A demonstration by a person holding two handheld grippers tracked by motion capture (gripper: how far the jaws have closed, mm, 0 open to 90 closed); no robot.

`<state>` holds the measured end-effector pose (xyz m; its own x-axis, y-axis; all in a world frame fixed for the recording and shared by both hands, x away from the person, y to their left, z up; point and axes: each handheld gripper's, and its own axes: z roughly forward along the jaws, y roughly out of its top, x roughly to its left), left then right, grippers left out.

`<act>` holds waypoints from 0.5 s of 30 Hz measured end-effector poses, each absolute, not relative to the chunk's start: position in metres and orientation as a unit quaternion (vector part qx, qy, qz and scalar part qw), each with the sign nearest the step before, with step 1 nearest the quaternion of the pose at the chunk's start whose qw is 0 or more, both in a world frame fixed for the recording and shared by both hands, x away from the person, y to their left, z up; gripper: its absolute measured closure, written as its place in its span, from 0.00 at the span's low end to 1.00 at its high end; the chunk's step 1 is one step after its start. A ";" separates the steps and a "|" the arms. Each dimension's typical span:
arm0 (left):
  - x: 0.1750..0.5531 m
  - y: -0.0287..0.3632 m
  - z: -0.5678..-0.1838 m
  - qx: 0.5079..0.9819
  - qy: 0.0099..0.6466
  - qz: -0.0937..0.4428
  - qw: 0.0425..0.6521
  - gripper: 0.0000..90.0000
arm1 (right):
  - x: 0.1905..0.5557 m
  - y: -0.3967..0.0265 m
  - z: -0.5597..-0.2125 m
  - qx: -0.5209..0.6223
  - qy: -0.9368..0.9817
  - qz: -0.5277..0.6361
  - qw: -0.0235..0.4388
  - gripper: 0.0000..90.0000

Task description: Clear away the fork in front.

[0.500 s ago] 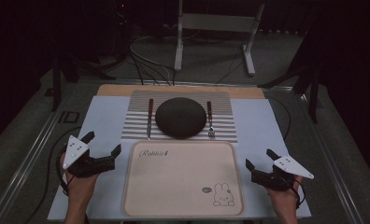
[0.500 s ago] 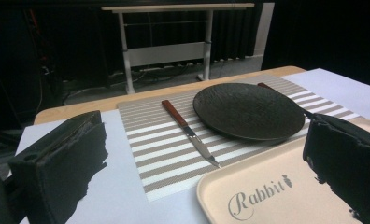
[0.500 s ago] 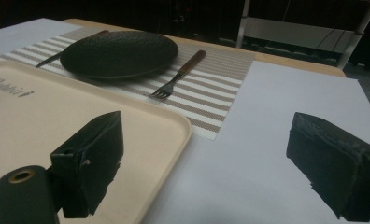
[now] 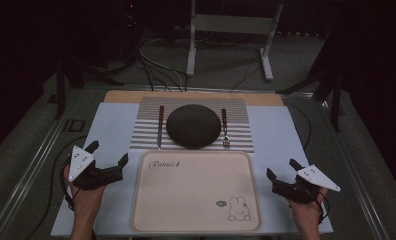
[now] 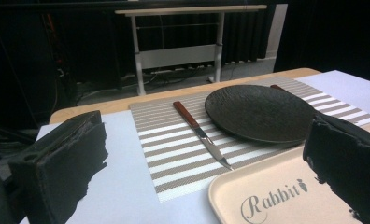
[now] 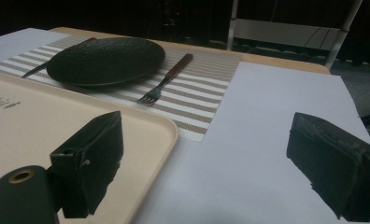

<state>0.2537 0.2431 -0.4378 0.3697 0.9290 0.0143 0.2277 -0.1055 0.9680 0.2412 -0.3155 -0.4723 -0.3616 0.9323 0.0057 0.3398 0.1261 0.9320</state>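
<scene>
Tray (image 4: pixel 196 192) is the thing your two grippers flank: a beige one with a printed rabbit, lying flat on the pale sheet (image 4: pixel 111 130) at the near edge of the table, touching nothing but that sheet. Your left gripper (image 4: pixel 107 159) sits just beside its left rim, your right gripper (image 4: pixel 281 170) just beside its right rim, and both stand released with nothing between the jaws. In the left gripper view the tray's corner (image 5: pixel 276 191) lies low between your jaws and slightly toward the right one; in the right gripper view its rim (image 6: pixel 169 133) passes under your left jaw.

Beyond the tray, on the striped mat (image 4: pixel 148 125), you have a dark plate (image 4: pixel 193 125) with a knife (image 4: pixel 160 126) to its left and a fork (image 4: pixel 225 129) to its right. Both utensils lie with their long axes running away from you, handles far, tips near.

So your left hand is the nearer one for the knife and your right for the fork; the plate lies centred between them. Each is forward and inward from its gripper, and I judge you'd need to reach ahead over the tray's far corners.
</scene>
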 end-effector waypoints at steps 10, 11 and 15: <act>0.255 0.238 -0.441 0.664 0.438 0.360 0.487 0.00 | 0.240 -0.307 -0.465 0.464 0.683 0.463 0.323 0.12; 0.255 0.237 -0.442 0.664 0.438 0.361 0.487 0.00 | 0.240 -0.306 -0.465 0.462 0.685 0.462 0.323 0.12; 0.255 0.235 -0.442 0.665 0.437 0.366 0.483 0.00 | 0.243 -0.296 -0.458 0.449 0.697 0.456 0.323 0.12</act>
